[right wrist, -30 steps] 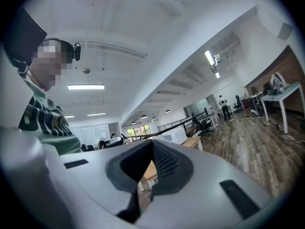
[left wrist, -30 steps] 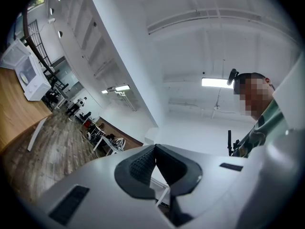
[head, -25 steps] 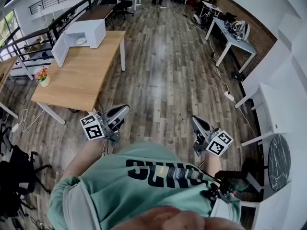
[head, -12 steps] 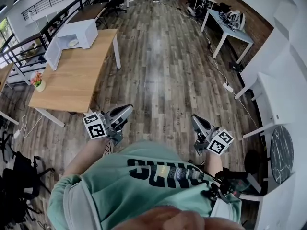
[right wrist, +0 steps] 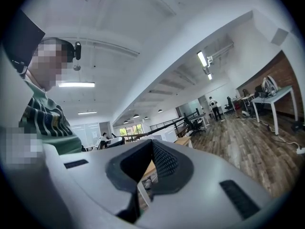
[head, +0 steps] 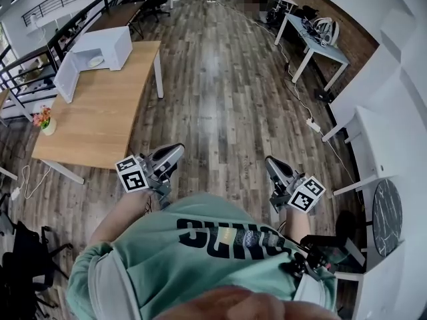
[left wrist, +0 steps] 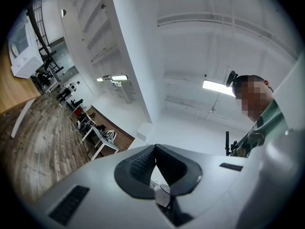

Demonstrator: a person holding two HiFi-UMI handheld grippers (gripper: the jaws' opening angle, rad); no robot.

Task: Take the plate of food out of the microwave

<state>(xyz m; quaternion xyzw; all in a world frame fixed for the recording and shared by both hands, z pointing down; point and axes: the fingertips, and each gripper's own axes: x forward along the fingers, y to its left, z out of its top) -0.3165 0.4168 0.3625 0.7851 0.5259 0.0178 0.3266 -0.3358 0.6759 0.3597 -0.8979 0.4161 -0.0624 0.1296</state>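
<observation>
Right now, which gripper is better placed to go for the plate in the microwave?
Left, probably: the open microwave with the plate sits on the wooden table up left, nearer the left gripper than the right gripper.

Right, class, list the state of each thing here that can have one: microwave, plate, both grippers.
Microwave: door open, standing on the wooden table.
Plate: inside the microwave, not yet taken out.
Left gripper: shut, empty, far from the table.
Right gripper: shut, empty, far from the table.
</observation>
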